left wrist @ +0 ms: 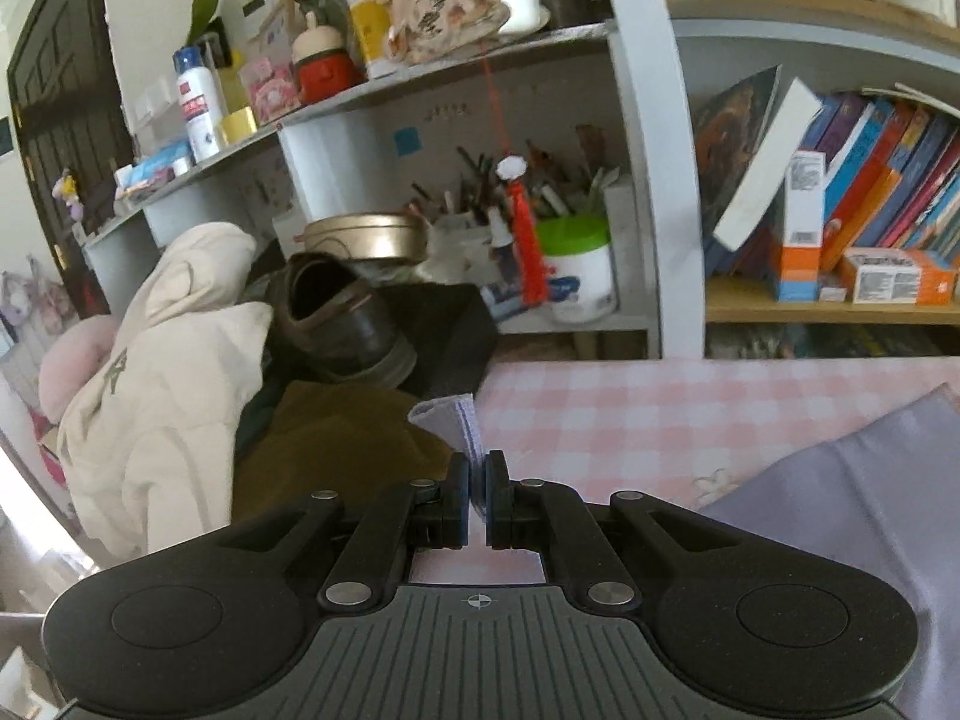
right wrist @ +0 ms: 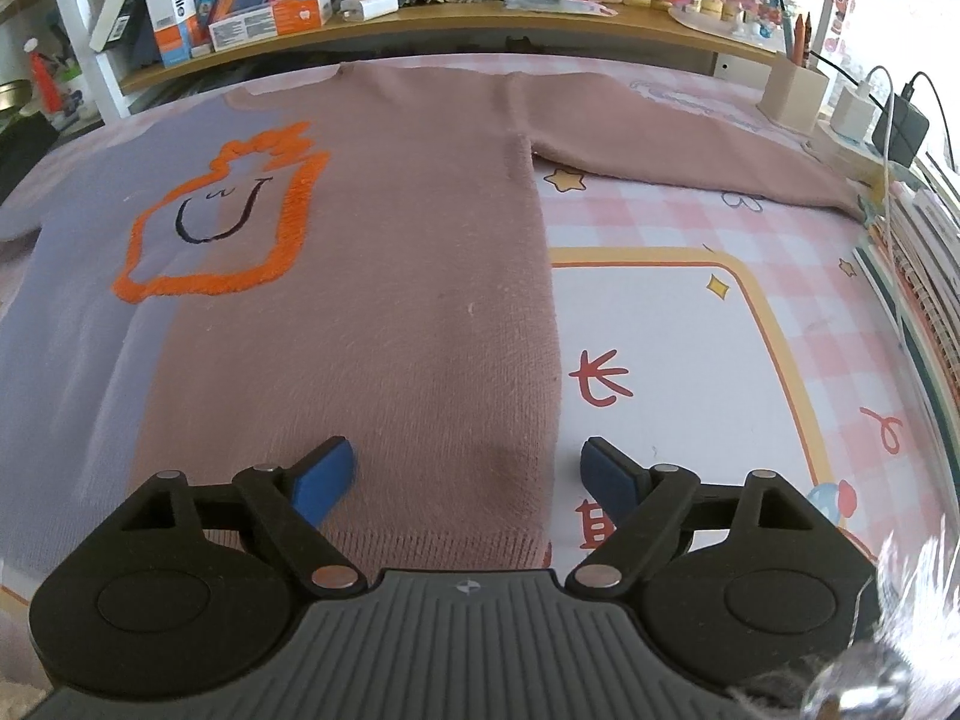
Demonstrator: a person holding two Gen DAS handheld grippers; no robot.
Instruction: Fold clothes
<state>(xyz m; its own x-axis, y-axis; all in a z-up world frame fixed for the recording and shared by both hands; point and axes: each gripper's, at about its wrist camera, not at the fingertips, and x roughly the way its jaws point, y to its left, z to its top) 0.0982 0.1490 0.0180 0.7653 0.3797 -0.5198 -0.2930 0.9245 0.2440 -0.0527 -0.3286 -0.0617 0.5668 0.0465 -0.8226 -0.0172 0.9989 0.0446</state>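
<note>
We see the checked pink table cover (right wrist: 690, 222) bearing the two-tone sweater (right wrist: 372, 276), spread flat from 9 to 1 o'clock in the right wrist view. Our right gripper (right wrist: 467, 468) hangs over its hem at 6 o'clock, fingers spread wide. Our left gripper (left wrist: 477, 489) pinches the lavender sleeve cuff (left wrist: 453, 426) at centre.

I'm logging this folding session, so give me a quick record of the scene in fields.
garment: two-tone sweater, lilac and pink, lying flat, face up
design: orange outline with a smile
surface: pink checked table cover
left gripper: shut on a lilac cuff
right gripper: open, over the sweater's bottom right corner
right sleeve: spread out sideways
background: bookshelf
</note>
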